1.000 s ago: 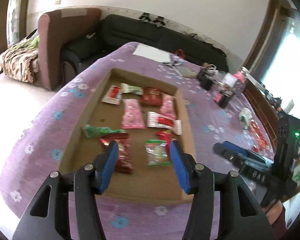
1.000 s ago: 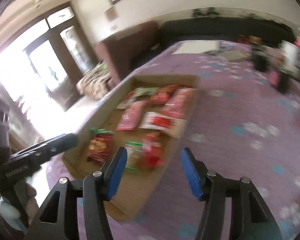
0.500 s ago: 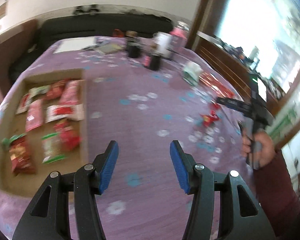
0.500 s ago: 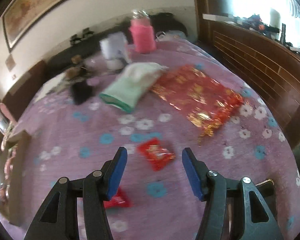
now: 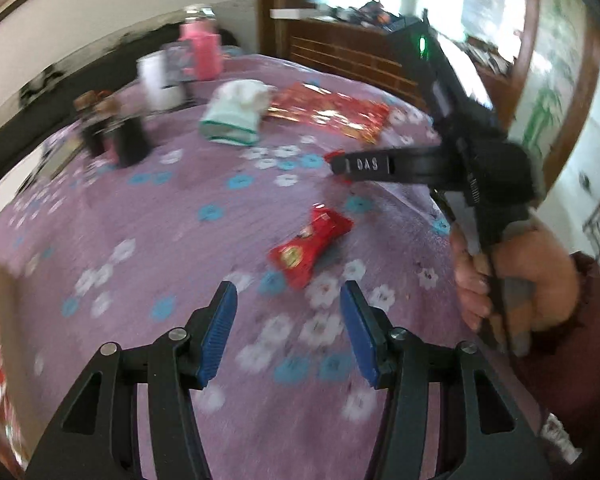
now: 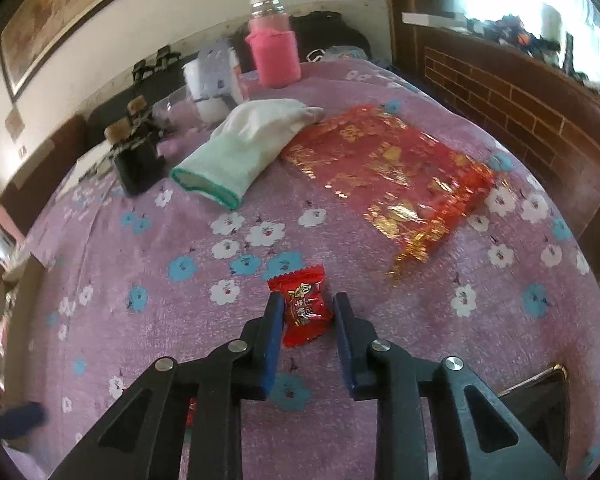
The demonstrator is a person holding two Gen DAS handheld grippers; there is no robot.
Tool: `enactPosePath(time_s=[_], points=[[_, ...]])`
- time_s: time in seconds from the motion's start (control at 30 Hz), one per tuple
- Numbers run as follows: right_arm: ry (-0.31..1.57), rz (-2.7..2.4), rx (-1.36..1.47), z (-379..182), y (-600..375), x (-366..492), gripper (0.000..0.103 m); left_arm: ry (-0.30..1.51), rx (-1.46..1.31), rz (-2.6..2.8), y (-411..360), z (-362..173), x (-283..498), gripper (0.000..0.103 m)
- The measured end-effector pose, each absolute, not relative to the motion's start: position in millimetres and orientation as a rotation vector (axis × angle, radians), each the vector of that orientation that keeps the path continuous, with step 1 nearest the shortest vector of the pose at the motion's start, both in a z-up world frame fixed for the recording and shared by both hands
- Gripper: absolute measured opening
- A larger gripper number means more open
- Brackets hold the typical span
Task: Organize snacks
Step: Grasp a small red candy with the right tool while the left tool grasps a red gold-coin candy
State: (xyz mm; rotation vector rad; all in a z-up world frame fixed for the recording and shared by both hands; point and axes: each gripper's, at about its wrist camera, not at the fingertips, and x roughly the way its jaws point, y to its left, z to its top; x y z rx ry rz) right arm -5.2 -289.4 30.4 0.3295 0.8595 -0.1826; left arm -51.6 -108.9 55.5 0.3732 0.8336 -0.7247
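**Right tongs closing on a red candy; left tongs empty over a second packet**

My right gripper (image 6: 305, 310) has just been closing, and the small red candy (image 6: 303, 307) lies between its jaws on the purple flowered cloth (image 6: 140, 344). The left pad looks to be at the wrapper's edge; on the right a thin gap still shows, so I do not count this as a grip yet. The candy sits in the open middle of the table, well short of the red-and-gold pouch (image 6: 396, 176) and the white glove (image 6: 252, 140) nearer the far edge.

My left gripper (image 5: 288, 330) stands open with nothing between its pads. A longer red snack packet (image 5: 310, 246) lies just ahead of it, flat on the cloth.

Handling, as I judge it: both are light, with crinkly, slick film that yields. I would pinch across the filled middle, not the crimped ends, which could slide out. The soft cloth may bunch under the fingertips if I go too low.
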Motion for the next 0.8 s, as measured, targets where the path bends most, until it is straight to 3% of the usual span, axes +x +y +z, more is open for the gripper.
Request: enactPosePath(time_s=[0.37, 0.4, 0.43, 0.47, 0.8], points=[[0.852, -0.162, 0.422, 31.9, -299.3, -10.3, 0.026, 0.9, 0.417, -0.763, -153.7, 29.7, -23.5, 0.051], [0.849, -0.164, 0.421, 32.2, -299.1, -10.5, 0.026, 0.895, 0.409, -0.763, -154.4, 29.9, -24.3, 0.042], [0.847, -0.164, 0.42, 32.4, -299.5, -10.8, 0.026, 0.904, 0.395, -0.775, -153.7, 30.9, -25.4, 0.021], [0.842, -0.166, 0.42, 33.1, -299.6, -11.5, 0.026, 0.913, 0.387, -0.771, -152.7, 32.4, -26.1, 0.017], [0.799, -0.156, 0.389, 38.8, -293.3, -16.1, 0.026, 0.891, 0.197, -0.676, -89.1, 60.8, -38.1, 0.017]])
